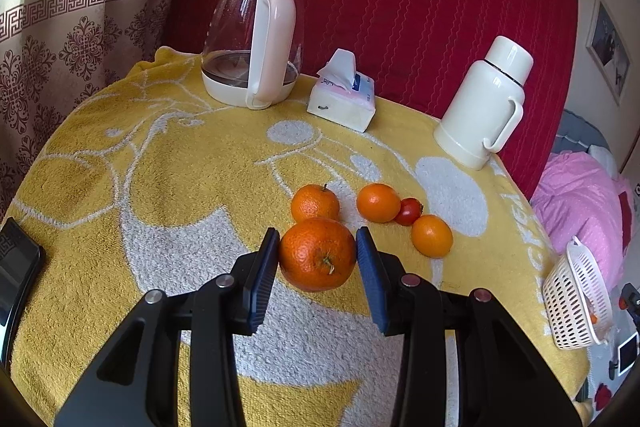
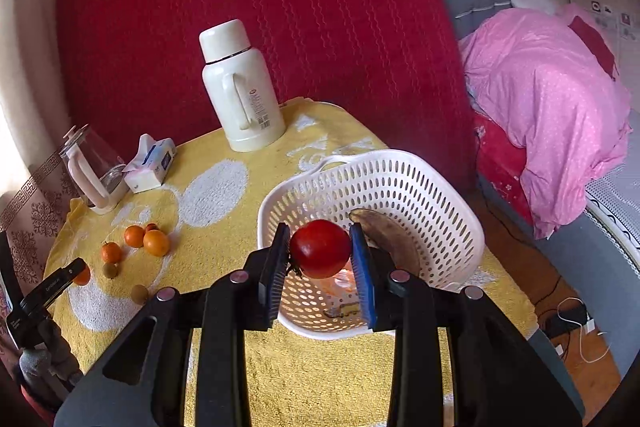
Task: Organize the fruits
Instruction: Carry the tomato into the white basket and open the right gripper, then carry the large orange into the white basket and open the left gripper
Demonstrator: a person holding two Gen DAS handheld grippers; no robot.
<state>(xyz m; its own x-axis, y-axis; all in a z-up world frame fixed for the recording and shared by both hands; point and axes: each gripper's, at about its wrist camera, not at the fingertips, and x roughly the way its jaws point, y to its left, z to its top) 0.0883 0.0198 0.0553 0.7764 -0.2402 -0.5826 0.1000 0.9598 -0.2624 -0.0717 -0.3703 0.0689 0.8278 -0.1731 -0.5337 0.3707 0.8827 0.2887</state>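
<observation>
My left gripper (image 1: 317, 253) is shut on a large orange (image 1: 317, 254) and holds it just above the yellow towel (image 1: 160, 187). Behind it lie three smaller oranges (image 1: 315, 203) (image 1: 378, 202) (image 1: 432, 235) and a small tomato (image 1: 409, 211). My right gripper (image 2: 320, 249) is shut on a red tomato (image 2: 320, 248) and holds it over the white perforated basket (image 2: 400, 179). A brown-spotted banana (image 2: 390, 233) lies in the basket. The loose oranges (image 2: 156, 242) also show at the left of the right wrist view, with two small tan fruits (image 2: 110, 270) (image 2: 139, 293).
A glass kettle (image 1: 256, 35), a tissue pack (image 1: 344, 95) and a cream thermos (image 1: 486, 103) stand along the table's back edge against a red cover. A black device (image 1: 16, 267) lies at the left edge. A bed with pink bedding (image 2: 552, 99) is to the right.
</observation>
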